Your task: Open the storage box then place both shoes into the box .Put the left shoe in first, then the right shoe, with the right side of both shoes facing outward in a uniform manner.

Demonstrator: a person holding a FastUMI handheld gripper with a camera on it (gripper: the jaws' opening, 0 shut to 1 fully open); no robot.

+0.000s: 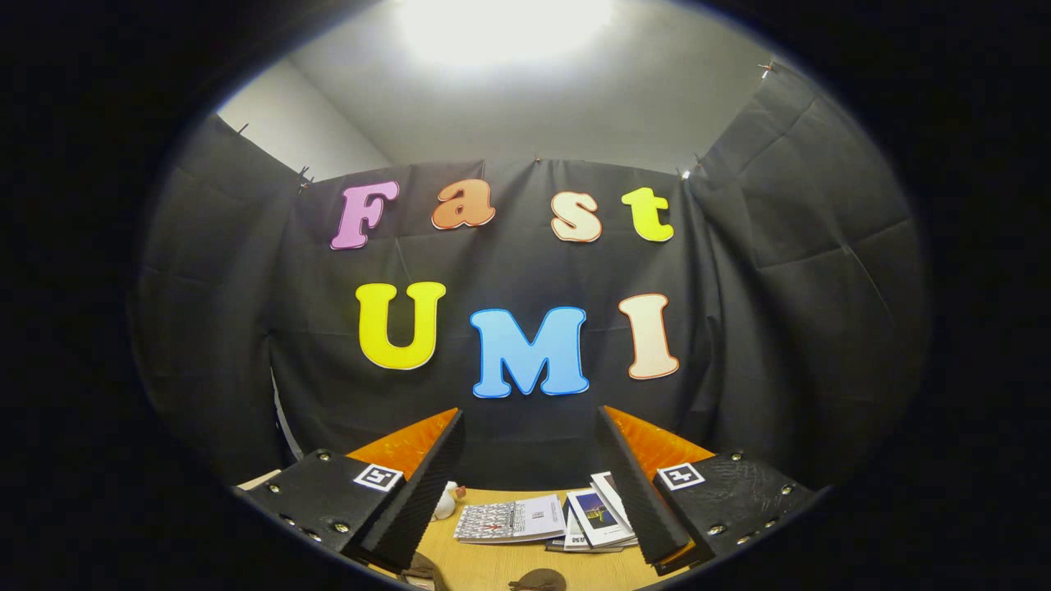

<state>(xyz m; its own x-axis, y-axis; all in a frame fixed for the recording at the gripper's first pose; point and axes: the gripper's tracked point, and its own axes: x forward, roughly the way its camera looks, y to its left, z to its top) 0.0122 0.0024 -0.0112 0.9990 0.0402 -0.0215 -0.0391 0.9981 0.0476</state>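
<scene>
The tongs (525, 492) are being held wide apart with nothing between the fingers, raised and aimed mostly at the booth's cloth wall, with the worktop (493, 566) lying low beyond them. A stack of booklets (546, 521) is lying just ahead between the fingers, a small white object (447, 501) is sitting near the left finger, and two dark shapes (538, 580) are being cut off nearest the camera; whether these are shoes cannot be told. No storage box is being made out, so its lid and contents cannot be judged. The risk is judged to be a blind descent: with the tongs pointing this high, the booklets could be struck or the wrong shoe taken first.
</scene>
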